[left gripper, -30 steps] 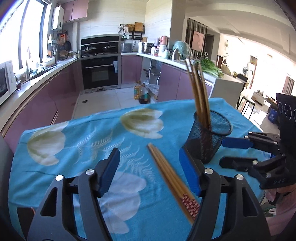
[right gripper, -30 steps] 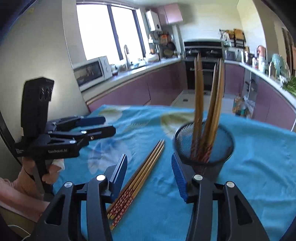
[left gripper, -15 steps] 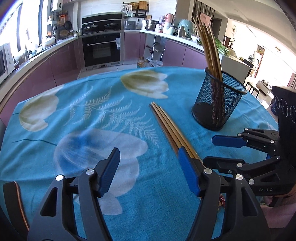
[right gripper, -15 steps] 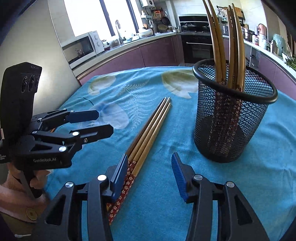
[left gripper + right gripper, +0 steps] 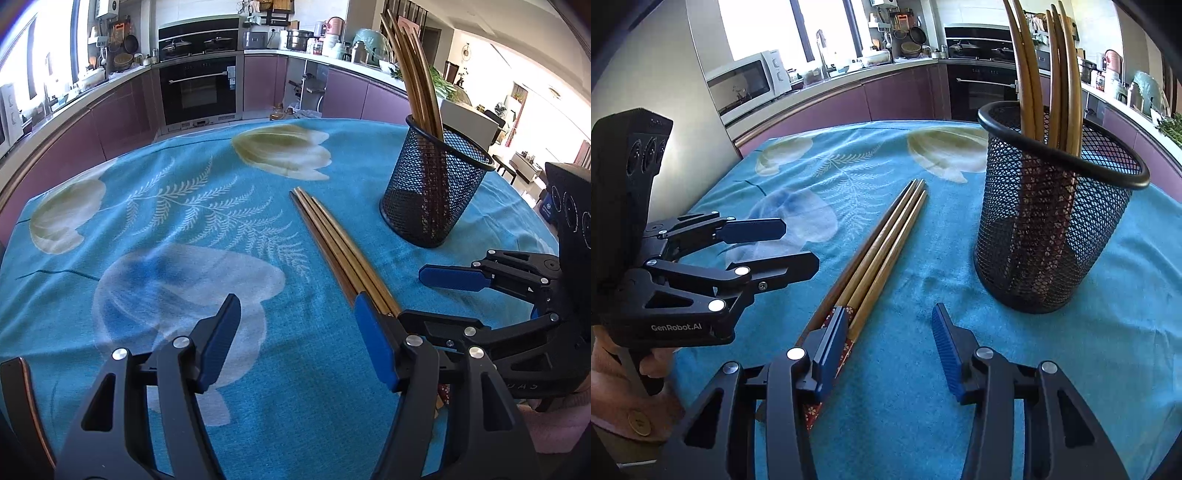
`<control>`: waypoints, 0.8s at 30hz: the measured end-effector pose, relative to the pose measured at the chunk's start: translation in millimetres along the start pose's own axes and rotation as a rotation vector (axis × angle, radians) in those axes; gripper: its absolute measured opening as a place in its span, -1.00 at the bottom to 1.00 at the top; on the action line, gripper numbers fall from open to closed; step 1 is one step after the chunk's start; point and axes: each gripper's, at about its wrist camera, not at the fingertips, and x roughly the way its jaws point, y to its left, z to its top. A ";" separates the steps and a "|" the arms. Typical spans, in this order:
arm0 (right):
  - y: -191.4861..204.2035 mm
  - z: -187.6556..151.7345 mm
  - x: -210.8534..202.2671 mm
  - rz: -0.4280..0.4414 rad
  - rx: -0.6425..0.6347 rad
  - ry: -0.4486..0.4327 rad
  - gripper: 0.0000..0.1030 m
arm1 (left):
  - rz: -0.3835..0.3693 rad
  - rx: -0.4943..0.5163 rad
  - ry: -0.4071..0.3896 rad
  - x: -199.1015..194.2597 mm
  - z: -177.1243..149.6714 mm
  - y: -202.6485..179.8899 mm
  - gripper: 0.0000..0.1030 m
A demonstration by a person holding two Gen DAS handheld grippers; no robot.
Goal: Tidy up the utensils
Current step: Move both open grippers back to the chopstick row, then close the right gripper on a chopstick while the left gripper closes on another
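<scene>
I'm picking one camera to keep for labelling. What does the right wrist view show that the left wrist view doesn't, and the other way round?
Only the right wrist view shows the microwave, the hand gripping the left gripper's handle, and the patterned red ends of the loose chopsticks clearly.

Only the left wrist view shows the bright room beyond the counter.

Both show the loose chopsticks lying on the blue tablecloth, the mesh holder with upright chopsticks inside, the oven, and the left gripper and right gripper, both open and empty.
</scene>
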 end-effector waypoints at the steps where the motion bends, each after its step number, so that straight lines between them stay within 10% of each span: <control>1: -0.4 0.1 0.2 -0.001 0.002 0.000 -0.12 | 0.000 0.000 0.001 0.7 0.4 -0.5 0.22; 24: -8.3 0.7 -1.0 -0.009 0.034 0.004 -0.21 | -0.017 0.035 0.056 26.0 7.4 -13.4 0.00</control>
